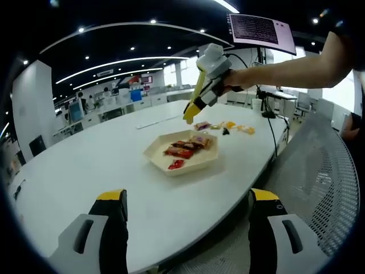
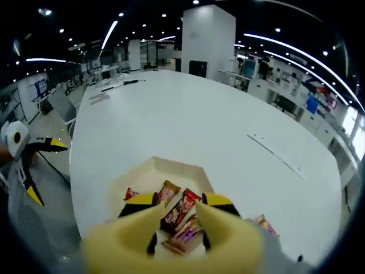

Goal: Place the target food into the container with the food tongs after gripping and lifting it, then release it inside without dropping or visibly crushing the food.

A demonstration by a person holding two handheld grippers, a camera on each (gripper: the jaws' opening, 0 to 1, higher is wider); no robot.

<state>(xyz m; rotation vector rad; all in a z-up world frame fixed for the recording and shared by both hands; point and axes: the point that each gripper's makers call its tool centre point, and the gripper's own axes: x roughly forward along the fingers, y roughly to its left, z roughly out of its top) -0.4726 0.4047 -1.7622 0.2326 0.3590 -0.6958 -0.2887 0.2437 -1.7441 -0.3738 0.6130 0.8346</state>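
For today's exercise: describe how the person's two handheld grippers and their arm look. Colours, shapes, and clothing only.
The left gripper has two black jaws with yellow tips, each set on a pale grey block with a slot. The right gripper has a rounded white-grey body, black parts and long yellow tongs fixed to it. The person's arm is bare to a dark short sleeve.

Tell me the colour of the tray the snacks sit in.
The tray is cream, a pale beige; the left gripper view shows it best.
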